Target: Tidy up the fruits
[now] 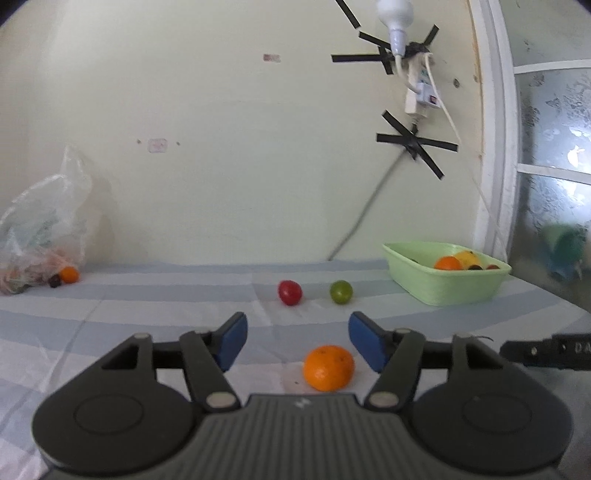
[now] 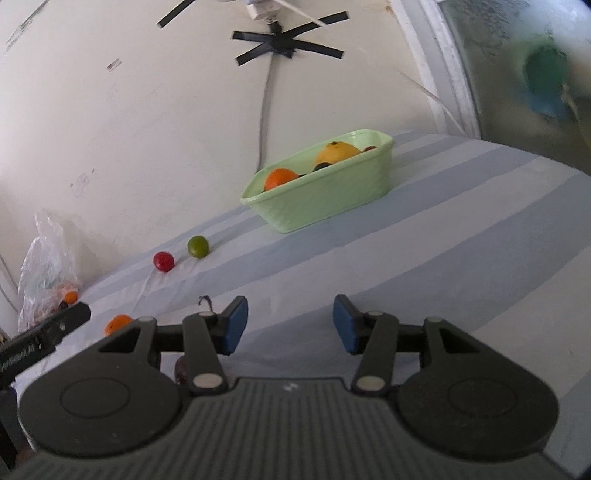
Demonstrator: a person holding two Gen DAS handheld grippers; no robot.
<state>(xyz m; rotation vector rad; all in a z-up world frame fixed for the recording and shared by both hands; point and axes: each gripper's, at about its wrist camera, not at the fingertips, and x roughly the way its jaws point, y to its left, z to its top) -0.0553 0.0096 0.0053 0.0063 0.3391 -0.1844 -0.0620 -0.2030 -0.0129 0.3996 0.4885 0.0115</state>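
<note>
Your left gripper (image 1: 297, 341) has its 2 blue pads (image 1: 233, 341) spread apart with nothing pinched. The near orange (image 1: 328, 367) sits on the striped cloth (image 1: 147, 314) low down between them, a bit closer to the right-hand pad, and neither pad touches it. Your right gripper (image 2: 290, 324) is spread too, just bare cloth between its pads.

Both cams catch the red fruit (image 1: 290, 292) and the green fruit (image 1: 340, 291) lying near each other out on the cloth, and the pale green basket (image 1: 424, 280) further back by the wall. The left cam gets the basket nearly side-on, so you only see the tops of an orange (image 1: 448, 263), something yellow and a couple of dark bits. The right cam looks into it at more of an angle, and the big yellow fruit (image 2: 336, 152) shows up way better there, next to the orange (image 2: 279, 178).

Stuff only 1 view gives you: the left cam shows the taped-up power strip (image 1: 419, 94) and the bulb (image 1: 394, 14) on the wall, plus a good look at the plastic bag (image 1: 44, 229) with a small orange (image 1: 69, 274) and a dark fruit beside it. The right cam shows a small dark fruit (image 2: 181, 369) tucked behind its own left finger linkage, mostly hidden, so I can't tell what it is. It also sees the near orange (image 2: 117, 322) only as a sliver past your left gripper's black tip.
</note>
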